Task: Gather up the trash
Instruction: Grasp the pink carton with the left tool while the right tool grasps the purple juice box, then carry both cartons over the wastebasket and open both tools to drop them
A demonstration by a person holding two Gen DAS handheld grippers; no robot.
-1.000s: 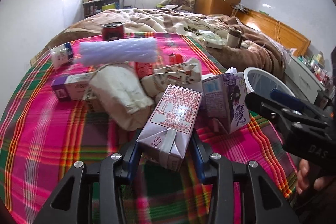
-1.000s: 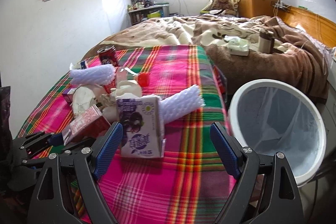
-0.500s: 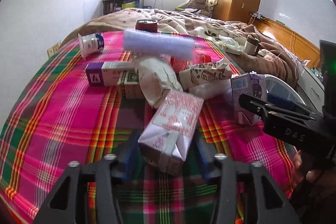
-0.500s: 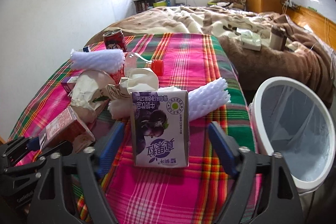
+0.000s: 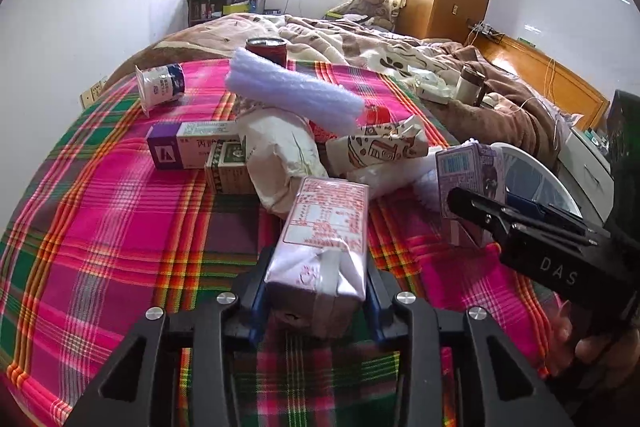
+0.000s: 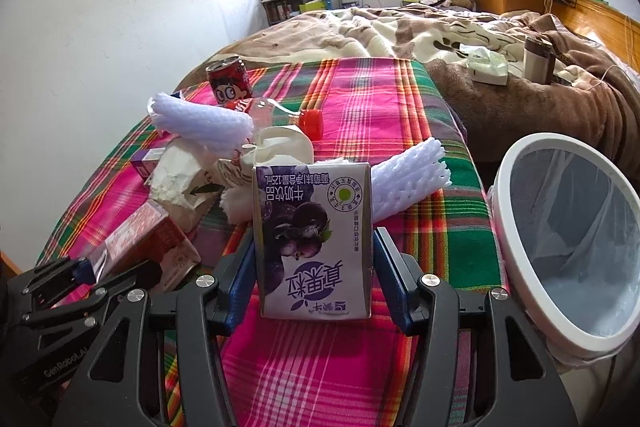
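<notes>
Left gripper (image 5: 316, 291): jaws just closed, clamped on pink-print carton (image 5: 324, 227); long axis runs toward 12 o'clock, folded end nearest camera.
Right gripper (image 6: 314, 267): jaws just closing, apparently pinching purple carton (image 6: 312, 239); upright on plaid cloth (image 6: 360, 107), print inverted.
White bin (image 6: 516, 227) at 3 o'clock.

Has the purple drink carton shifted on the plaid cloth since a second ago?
Cannot tell: the purple drink carton stands before the same foam sleeve; the right gripper, jaws closing, now flanks it.
</notes>
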